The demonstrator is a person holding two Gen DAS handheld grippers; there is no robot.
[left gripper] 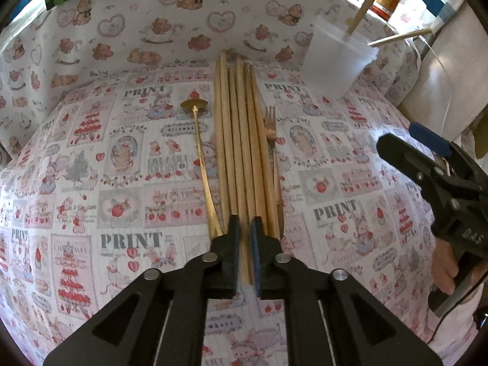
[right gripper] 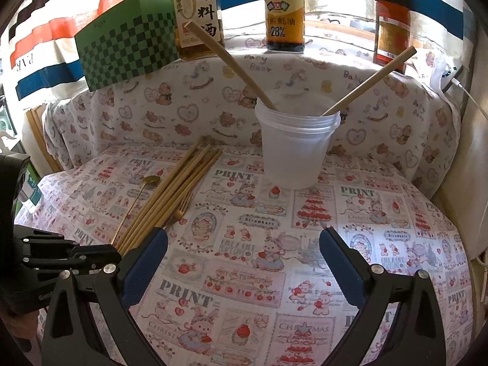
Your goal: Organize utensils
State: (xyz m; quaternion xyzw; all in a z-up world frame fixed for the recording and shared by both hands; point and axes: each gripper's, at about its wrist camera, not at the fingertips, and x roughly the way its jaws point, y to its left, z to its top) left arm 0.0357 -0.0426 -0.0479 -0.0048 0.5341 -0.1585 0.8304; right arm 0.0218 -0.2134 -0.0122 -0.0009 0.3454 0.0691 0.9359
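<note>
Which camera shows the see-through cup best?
The right wrist view. There the plastic cup stands upright near the middle, whole from rim to base, with two chopsticks leaning out of it. In the left wrist view the cup sits far up in the corner, stretched by the lens, and looks tilted.

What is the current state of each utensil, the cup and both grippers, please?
Left gripper: fingers nearly shut around one chopstick's end.
Right gripper: open, empty.
Cup: upright, holding two chopsticks.
Loose chopsticks: lying bundled on the cloth.
Spoon: lying left of them.
Fork: lying right of them.
</note>
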